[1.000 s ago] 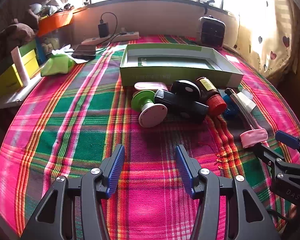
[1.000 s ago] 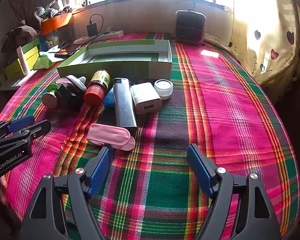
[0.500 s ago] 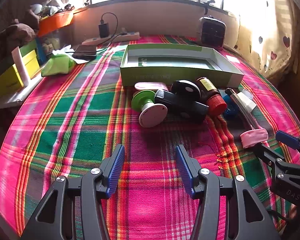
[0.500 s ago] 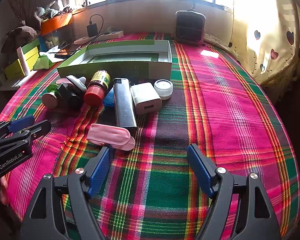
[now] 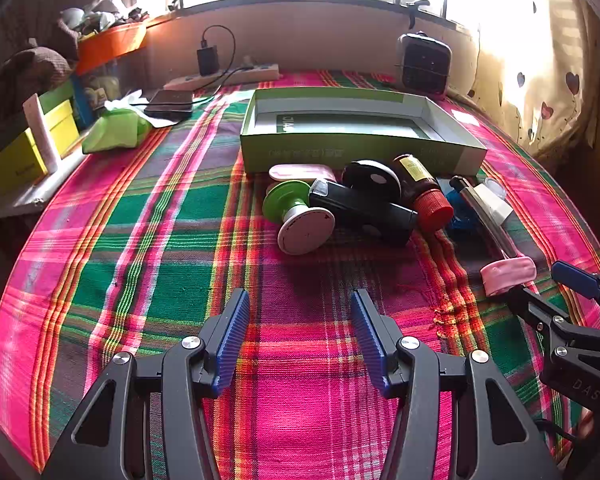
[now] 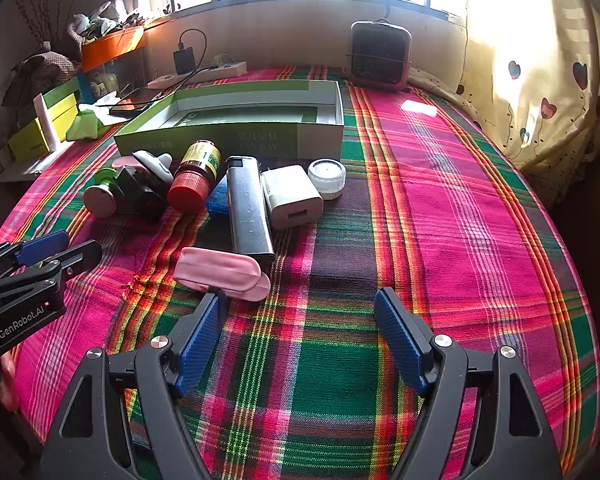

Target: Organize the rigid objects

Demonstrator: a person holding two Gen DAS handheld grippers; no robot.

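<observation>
1. Nothing has moved since the earlier frames that we can make out: both grippers and every object sit where they did a second ago.
2. From the left wrist view, we see our left gripper (image 5: 296,336) spread wide with nothing between its blue ribbed pads, hovering over the pink-and-green plaid cloth (image 5: 172,240).
3. Ahead of it lies a cluster of items: a green-and-white spool-shaped plastic piece (image 5: 298,216) touching a black rectangular device (image 5: 364,212), with a round black disc (image 5: 372,178) and a brown bottle with a red ribbed cap (image 5: 422,192) just behind.
4. Behind the cluster stands the shallow open green cardboard box (image 5: 356,150), holding none of these items.
5. At the right edge, our right gripper (image 5: 548,288) reaches in beside a pink oblong case (image 5: 508,274).
6. From the right wrist view, our right gripper (image 6: 300,320) is also wide open and grasps nothing; its left pad's tip sits at the near edge of the pink oblong case (image 6: 220,272).
7. Beyond the case lie a long silver-grey metal bar (image 6: 246,208), a white USB charger block (image 6: 292,196) touching it, and a small round white jar (image 6: 327,178) just beside the charger.
8. The red-capped bottle (image 6: 196,180) lies on its side left of the bar, near the box's front wall (image 6: 236,140).
9. Our left gripper (image 6: 56,248) shows at the left edge, open.
</observation>
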